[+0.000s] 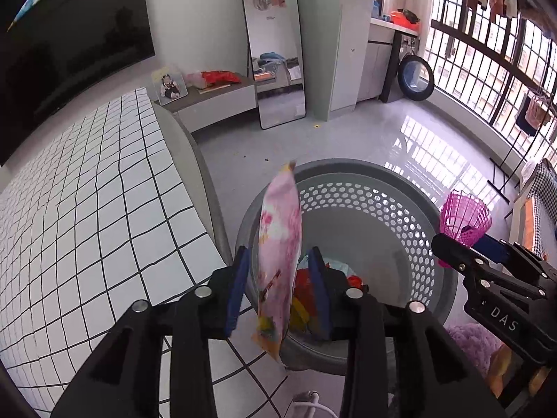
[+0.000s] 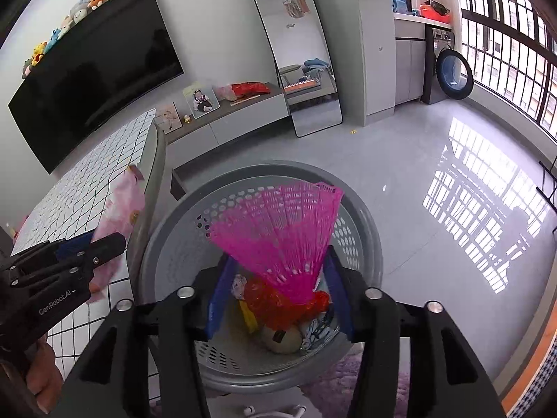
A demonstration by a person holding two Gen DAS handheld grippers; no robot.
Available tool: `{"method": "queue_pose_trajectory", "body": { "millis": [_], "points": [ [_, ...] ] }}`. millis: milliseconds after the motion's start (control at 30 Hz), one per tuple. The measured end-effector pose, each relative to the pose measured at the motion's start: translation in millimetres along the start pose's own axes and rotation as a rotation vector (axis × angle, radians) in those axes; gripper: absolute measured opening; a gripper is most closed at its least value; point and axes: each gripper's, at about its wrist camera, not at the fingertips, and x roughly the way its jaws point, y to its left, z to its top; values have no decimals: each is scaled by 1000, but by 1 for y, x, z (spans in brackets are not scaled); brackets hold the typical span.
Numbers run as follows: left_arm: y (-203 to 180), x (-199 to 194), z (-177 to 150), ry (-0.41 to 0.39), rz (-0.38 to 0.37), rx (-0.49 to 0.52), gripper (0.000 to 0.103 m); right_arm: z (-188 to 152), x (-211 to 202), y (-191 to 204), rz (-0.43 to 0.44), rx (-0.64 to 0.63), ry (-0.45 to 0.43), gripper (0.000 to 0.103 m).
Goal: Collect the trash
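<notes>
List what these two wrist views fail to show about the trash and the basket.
- Left wrist view: the grey perforated plastic basket floor is mostly hidden by the pink floral plastic wrapper and the left gripper.
- Right wrist view: the pink plastic mesh cup covers the red crumpled wrapper and the basket's other trash.
- Neither view shows clearly whether the pads press either item.
- Left wrist view: motion blur smears the wrapper's print.

- The glossy grey floor (image 2: pixel 400 181) carries a round grey perforated basket (image 2: pixel 362 209), with a fuzzy purple rug (image 2: pixel 348 383) just beside it.
- A table (image 1: pixel 87 191) under a white cloth with a black grid stands beside the basket.
- A tall mirror (image 2: pixel 313 118) stands on the floor against the wall.
</notes>
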Motion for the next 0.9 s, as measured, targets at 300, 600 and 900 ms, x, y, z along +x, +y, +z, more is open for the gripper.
{"method": "queue_pose_trajectory", "body": {
  "millis": [300, 600, 900],
  "points": [
    [-1, -13, -1, -40, 18, -2, 67, -6, -7, 0, -2, 6, 0, 57],
    [1, -20, -2, -51, 41, -7, 75, -5, -12, 5, -8, 2, -7, 57],
    [7, -22, -2, -59, 74, -12, 84, -6, -14, 12, -21, -9, -18, 61]
  ]
}}
